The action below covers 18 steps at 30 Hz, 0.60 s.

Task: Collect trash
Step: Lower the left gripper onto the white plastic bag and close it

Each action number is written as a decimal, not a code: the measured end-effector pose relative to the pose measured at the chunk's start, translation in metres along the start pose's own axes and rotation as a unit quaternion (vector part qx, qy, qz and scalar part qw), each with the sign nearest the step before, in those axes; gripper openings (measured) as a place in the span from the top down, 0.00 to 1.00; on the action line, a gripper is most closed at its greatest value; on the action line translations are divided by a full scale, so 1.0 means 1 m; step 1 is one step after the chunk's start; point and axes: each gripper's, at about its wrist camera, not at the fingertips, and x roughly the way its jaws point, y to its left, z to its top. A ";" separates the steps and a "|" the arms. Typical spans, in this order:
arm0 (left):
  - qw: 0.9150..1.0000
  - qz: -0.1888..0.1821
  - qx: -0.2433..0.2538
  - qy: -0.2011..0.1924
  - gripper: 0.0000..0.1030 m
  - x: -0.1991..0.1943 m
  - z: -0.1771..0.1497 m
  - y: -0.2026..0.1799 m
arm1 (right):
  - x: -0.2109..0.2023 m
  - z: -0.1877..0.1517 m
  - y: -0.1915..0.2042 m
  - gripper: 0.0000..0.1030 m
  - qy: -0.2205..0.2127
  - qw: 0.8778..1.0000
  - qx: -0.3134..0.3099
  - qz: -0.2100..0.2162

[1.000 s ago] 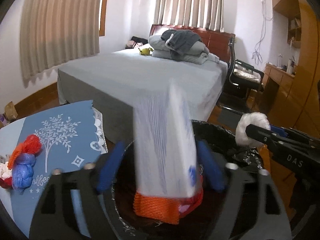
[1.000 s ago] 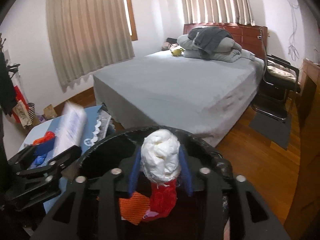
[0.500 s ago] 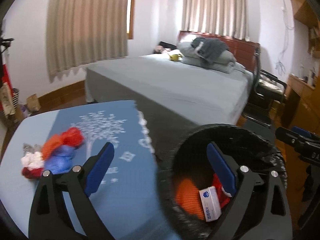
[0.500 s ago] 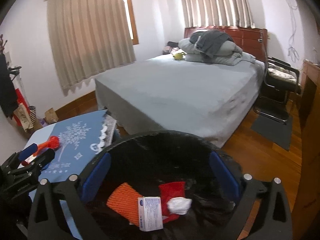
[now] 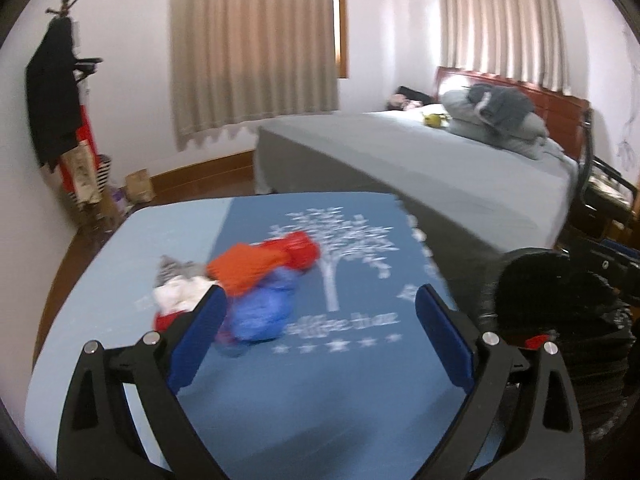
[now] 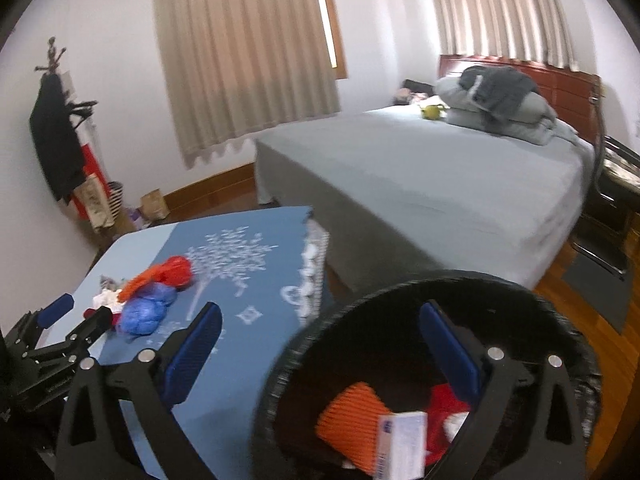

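A pile of trash lies on the blue tablecloth (image 5: 352,380): an orange net piece (image 5: 248,266), a red wad (image 5: 300,250), a blue plastic bag (image 5: 264,308) and white crumpled paper (image 5: 180,296). My left gripper (image 5: 320,340) stands open and empty just short of the pile, the blue bag by its left finger. My right gripper (image 6: 320,354) is open and empty over the black-lined bin (image 6: 440,280). Inside the bin lie an orange net piece (image 6: 352,420), a white box (image 6: 400,436), a red wad (image 6: 444,404) and a white paper ball (image 6: 456,426). The left gripper (image 6: 76,320) also shows at the right wrist view's left edge.
The bin (image 5: 560,292) stands off the table's right edge. A grey bed (image 6: 440,184) with folded bedding fills the back right. A coat rack (image 5: 56,92) and bags stand by the left wall. A black chair (image 6: 616,208) sits at the far right on the wooden floor.
The left gripper let go of the white box and the right let go of the white paper ball, both now in the bin. Both grippers swung left, the left one over to the table's pile.
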 end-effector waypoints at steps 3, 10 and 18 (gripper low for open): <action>1.000 0.023 -0.010 0.003 0.10 0.001 -0.004 0.025 | 0.016 0.001 0.021 0.06 0.007 1.000 -0.010 0.014; 0.997 0.066 -0.033 0.005 0.10 0.011 -0.006 0.073 | 0.048 0.004 0.060 0.06 0.015 0.999 -0.032 0.038; 0.995 0.086 -0.042 0.012 0.16 0.041 0.002 0.106 | 0.083 0.006 0.097 0.06 0.025 0.997 -0.052 0.057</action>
